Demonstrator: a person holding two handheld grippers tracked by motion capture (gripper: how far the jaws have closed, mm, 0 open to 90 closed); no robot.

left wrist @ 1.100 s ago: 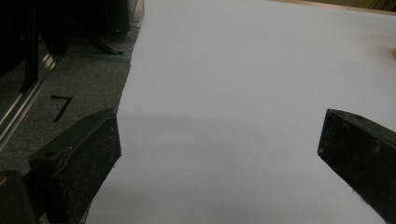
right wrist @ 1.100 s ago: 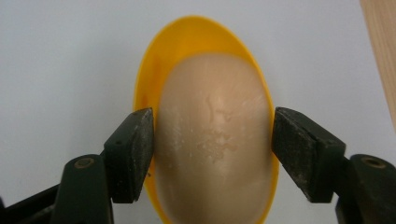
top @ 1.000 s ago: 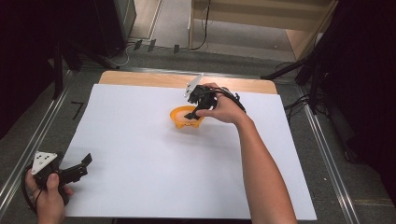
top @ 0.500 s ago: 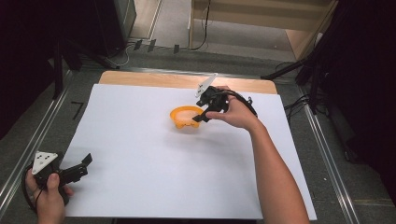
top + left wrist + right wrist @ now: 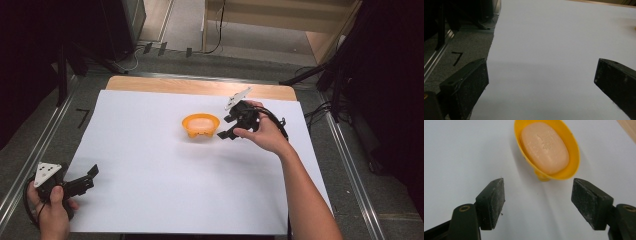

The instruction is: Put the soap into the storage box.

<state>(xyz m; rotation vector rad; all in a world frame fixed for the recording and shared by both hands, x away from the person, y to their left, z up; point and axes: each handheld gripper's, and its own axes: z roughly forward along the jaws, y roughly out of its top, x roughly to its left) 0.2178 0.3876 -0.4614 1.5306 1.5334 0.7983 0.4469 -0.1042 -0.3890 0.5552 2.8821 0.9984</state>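
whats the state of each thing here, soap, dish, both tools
soap: lying in the dish, untouched
soap dish: upright on the white sheet, holding the soap, not gripped
right tool: open, jaws wide apart, just short of the dish, holding nothing
left tool: open, empty, at the sheet's near left corner, far from the dish
white sheet: flat on the table
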